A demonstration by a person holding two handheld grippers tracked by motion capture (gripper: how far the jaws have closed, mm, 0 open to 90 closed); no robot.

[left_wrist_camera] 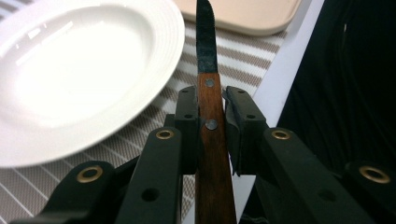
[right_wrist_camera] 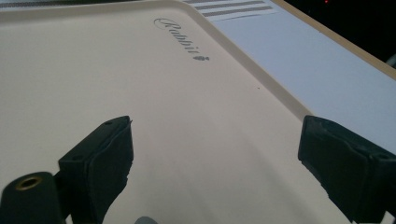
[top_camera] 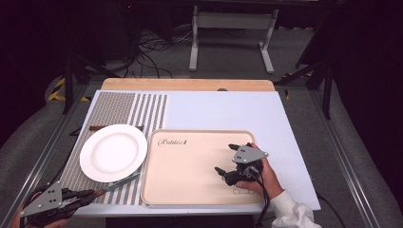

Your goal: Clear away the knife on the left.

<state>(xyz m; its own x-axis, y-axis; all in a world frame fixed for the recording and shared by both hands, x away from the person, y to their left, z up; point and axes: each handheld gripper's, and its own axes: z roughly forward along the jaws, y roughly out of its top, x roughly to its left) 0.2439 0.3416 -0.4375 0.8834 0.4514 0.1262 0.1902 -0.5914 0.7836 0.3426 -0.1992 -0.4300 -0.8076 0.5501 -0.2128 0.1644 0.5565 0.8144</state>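
Observation:
A knife (top_camera: pixel 121 183) with a wooden handle and a dark blade lies nearly level over the striped placemat (top_camera: pixel 128 109), just in front of the white plate (top_camera: pixel 113 152). My left gripper (top_camera: pixel 90 194) is shut on its handle at the table's front left corner. In the left gripper view the pads (left_wrist_camera: pixel 189 116) clamp the handle on both sides, and the knife's blade (left_wrist_camera: pixel 205 51) points past the plate (left_wrist_camera: pixel 70 70) toward the beige tray (left_wrist_camera: pixel 247 14). My right gripper (top_camera: pixel 225 159) rests open over the tray (top_camera: pixel 185 166), with nothing between its jaws (right_wrist_camera: pixel 215 140) above the tray's floor (right_wrist_camera: pixel 140 79).
A brown, stick-like utensil (top_camera: pixel 102 127) lies on the placemat behind the plate. The tray carries a script logo (top_camera: pixel 172 142) near its far left corner. The white table top (top_camera: pixel 228 109) extends behind the tray, and the table's front edge runs beside my left gripper.

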